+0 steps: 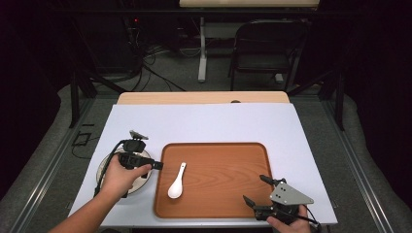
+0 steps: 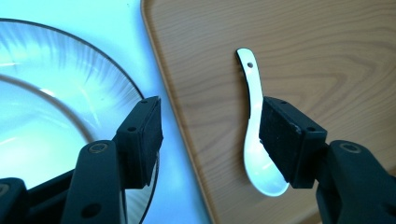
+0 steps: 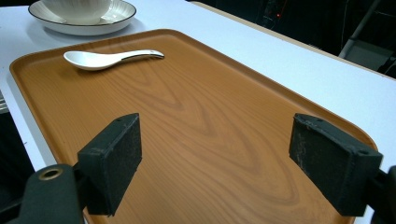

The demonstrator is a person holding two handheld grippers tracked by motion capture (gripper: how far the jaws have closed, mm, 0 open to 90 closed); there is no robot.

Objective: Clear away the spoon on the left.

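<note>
The desk (image 1: 204, 121), under its pale sheet, carries everything I am working with. The biggest thing on it is the wooden tray (image 1: 228, 165), lying flat in front of me, most of its surface bare. To its left, off the tray and on the sheet, sits the plate (image 1: 108, 164) with a dark rim; in the right gripper view I can see a white bowl (image 3: 77, 7) standing on it. The smallest piece is the white spoon (image 1: 177, 182), which lies on the left part of the tray, bowl end toward me and handle pointing away.

My left tool (image 1: 158, 165) hangs above the gap where the plate's edge meets the tray's left rim. Its jaws stand apart with nothing between them; in the left gripper view one pad (image 2: 142, 135) is over the plate rim and the other covers part of the spoon's handle from above, but I judge it is not touching yet. My right tool (image 1: 256, 190) waits low over the tray's near right corner, jaws wide apart and empty, well away from the spoon.

As I read it, the job looks like gathering the dishes on the tray. The spoon is already there. The plate with its bowl is not yet on the tray, and neither is gripped.
</note>
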